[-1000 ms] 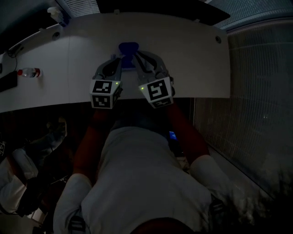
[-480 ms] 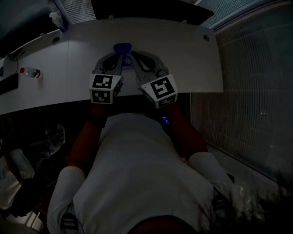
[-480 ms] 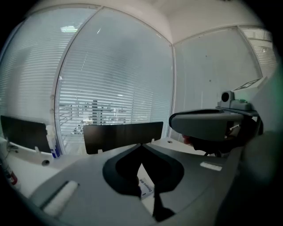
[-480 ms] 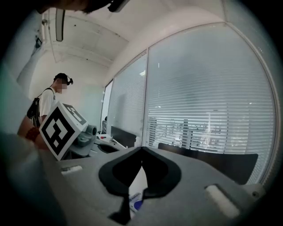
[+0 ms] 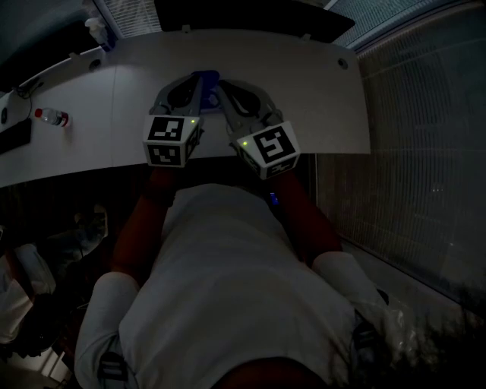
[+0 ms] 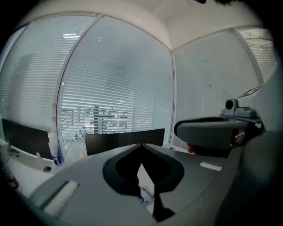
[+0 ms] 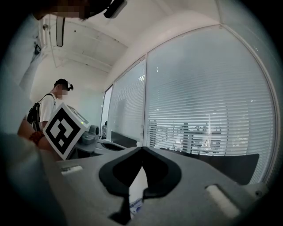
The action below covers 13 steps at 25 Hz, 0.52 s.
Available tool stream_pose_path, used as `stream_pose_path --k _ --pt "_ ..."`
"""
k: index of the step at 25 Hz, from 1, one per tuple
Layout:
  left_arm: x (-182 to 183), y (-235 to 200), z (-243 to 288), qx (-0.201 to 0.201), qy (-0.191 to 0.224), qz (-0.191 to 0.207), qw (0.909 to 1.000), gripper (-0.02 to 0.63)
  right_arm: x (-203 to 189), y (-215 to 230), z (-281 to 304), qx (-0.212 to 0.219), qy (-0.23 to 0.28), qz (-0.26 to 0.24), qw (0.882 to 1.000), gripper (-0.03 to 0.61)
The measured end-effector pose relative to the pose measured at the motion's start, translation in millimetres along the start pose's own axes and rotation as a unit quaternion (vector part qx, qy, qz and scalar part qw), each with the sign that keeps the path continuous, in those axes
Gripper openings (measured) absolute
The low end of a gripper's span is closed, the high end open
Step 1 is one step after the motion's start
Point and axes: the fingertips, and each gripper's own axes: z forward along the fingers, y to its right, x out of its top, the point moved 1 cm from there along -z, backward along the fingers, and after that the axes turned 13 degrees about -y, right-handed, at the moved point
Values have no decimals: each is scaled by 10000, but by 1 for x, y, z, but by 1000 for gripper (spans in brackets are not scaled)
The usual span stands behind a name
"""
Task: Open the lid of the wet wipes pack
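Only a sliver of the blue wet wipes pack [image 5: 205, 75] shows on the white table [image 5: 319, 99], where both grippers' tips meet. My left gripper [image 5: 199, 80] comes in from the left and my right gripper [image 5: 216, 82] from the right, side by side. In the left gripper view the jaws [image 6: 141, 145] touch at their tips, and a white, blue-printed piece of the pack [image 6: 146, 194] sits in the gap behind them. The right gripper view shows the same: tips together [image 7: 142, 148], printed pack [image 7: 134, 201] between the jaws. The pack's lid is hidden.
A small water bottle [image 5: 52, 116] lies at the table's left, with a pump bottle [image 5: 95, 29] at the far left corner. A dark monitor [image 5: 250, 11] stands along the far edge. The table ends at the right by a blind-covered window. Another person [image 7: 47, 111] stands behind.
Both grippers have edged forward and closer together over the pack, so less of its blue shows now. The head camera has also shifted slightly.
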Motion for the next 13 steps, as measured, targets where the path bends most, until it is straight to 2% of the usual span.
stream_pose_path --k 13 --pt "2 2 -7 49 -4 44 10000 3 2 -3 -2 33 42 20 10000 -5"
